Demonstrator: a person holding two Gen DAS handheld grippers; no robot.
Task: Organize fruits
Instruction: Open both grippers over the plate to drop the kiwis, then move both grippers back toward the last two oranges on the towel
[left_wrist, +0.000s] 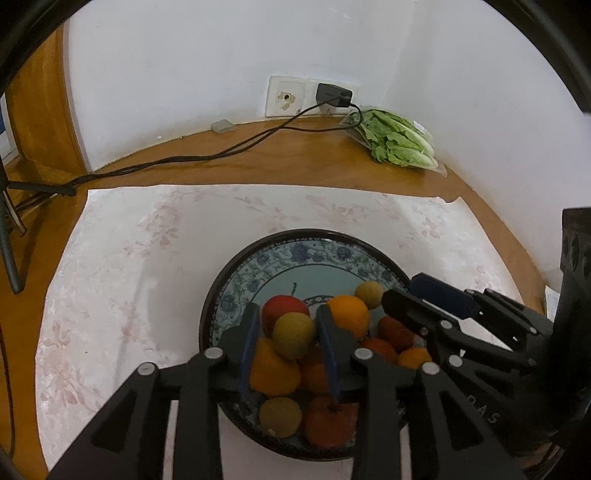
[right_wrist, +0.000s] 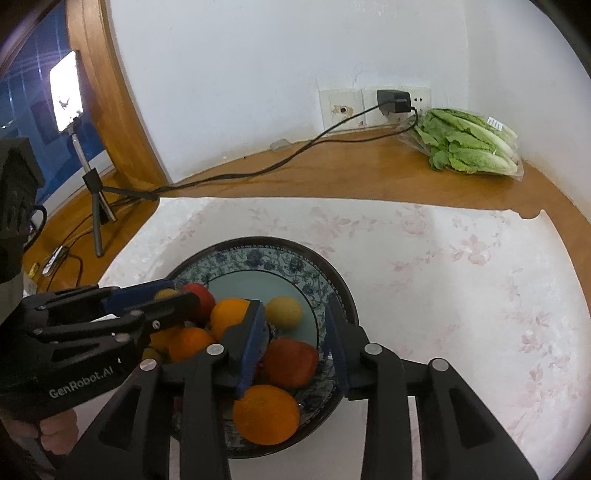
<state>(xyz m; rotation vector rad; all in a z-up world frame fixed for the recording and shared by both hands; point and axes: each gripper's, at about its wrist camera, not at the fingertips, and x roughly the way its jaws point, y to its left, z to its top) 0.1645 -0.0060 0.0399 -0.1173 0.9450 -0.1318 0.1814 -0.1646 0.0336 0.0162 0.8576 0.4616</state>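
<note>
A dark-rimmed bowl (left_wrist: 295, 233) (right_wrist: 258, 240) with a blue floral lining holds several fruits. My left gripper (left_wrist: 287, 308) hangs over its near side, jaws apart. A yellow-green ball (left_wrist: 293, 334) lies between its fingers, a red apple (left_wrist: 284, 303) behind it and an orange (left_wrist: 349, 314) to the right; I see no pad pressing. My right gripper (right_wrist: 293, 306) stands open over the bowl's right half, above a red apple (right_wrist: 290, 362), with a yellow ball (right_wrist: 283, 312) beyond and an orange (right_wrist: 266, 413) nearer. Each gripper shows in the other's view (left_wrist: 402, 291) (right_wrist: 181, 291).
The bowl sits on a white floral cloth (left_wrist: 122, 258) over a wooden table (right_wrist: 332, 177). At the back right corner lies a bag of lettuce (left_wrist: 399, 140) (right_wrist: 469, 146). A black charger (right_wrist: 393, 101) and its cable (left_wrist: 221, 151) run leftward. A phone on a tripod (right_wrist: 66, 92) stands far left.
</note>
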